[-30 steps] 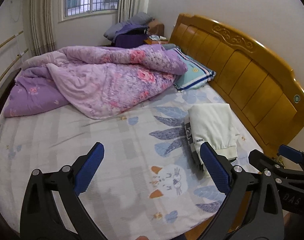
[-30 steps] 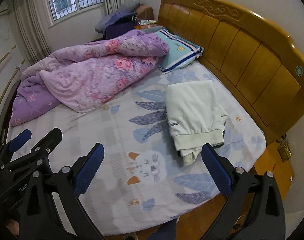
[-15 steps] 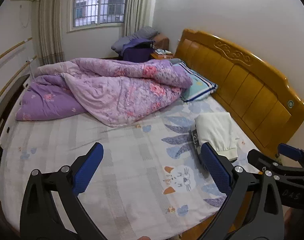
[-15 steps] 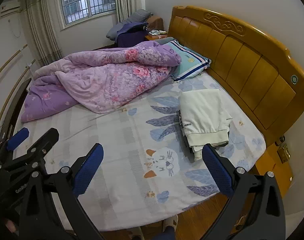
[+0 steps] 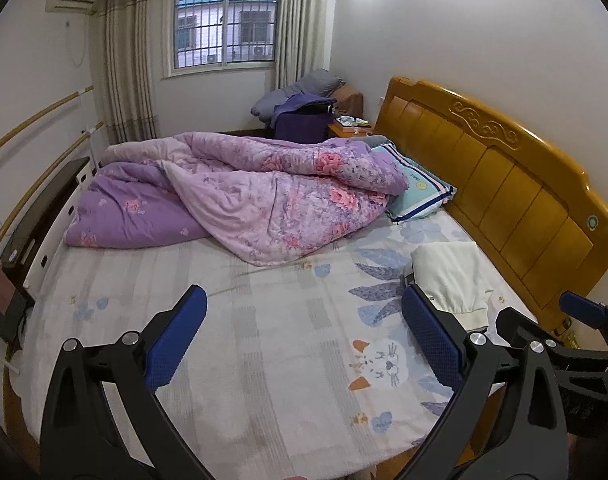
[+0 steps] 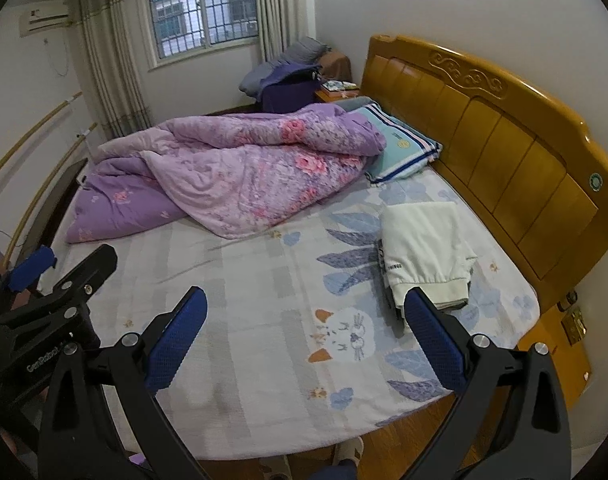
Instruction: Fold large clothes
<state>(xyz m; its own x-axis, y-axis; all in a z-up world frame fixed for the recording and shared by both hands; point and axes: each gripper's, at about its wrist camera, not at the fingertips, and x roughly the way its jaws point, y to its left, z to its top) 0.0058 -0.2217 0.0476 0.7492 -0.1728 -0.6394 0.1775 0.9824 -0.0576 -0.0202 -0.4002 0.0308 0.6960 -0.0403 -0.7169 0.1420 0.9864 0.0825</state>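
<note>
While both grippers hang above the bed sheet (image 6: 264,280), left gripper (image 5: 304,344) and right gripper (image 6: 307,340) empty with fingers spread wide, folded cream clothes (image 6: 423,248) lie at right beside the headboard (image 6: 503,140).

Folded clothes (image 6: 423,248) lie on bed (image 6: 264,360), right of quilt (image 6: 244,176).

Cream garment (image 6: 421,240) – folded flat atop darker folded clothes (image 6: 395,300) – lies on the bed near the headboard.

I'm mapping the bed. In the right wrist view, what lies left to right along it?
Crumpled purple floral quilt → striped teal pillow → folded cream-white garment → carved wooden headboard.
</note>
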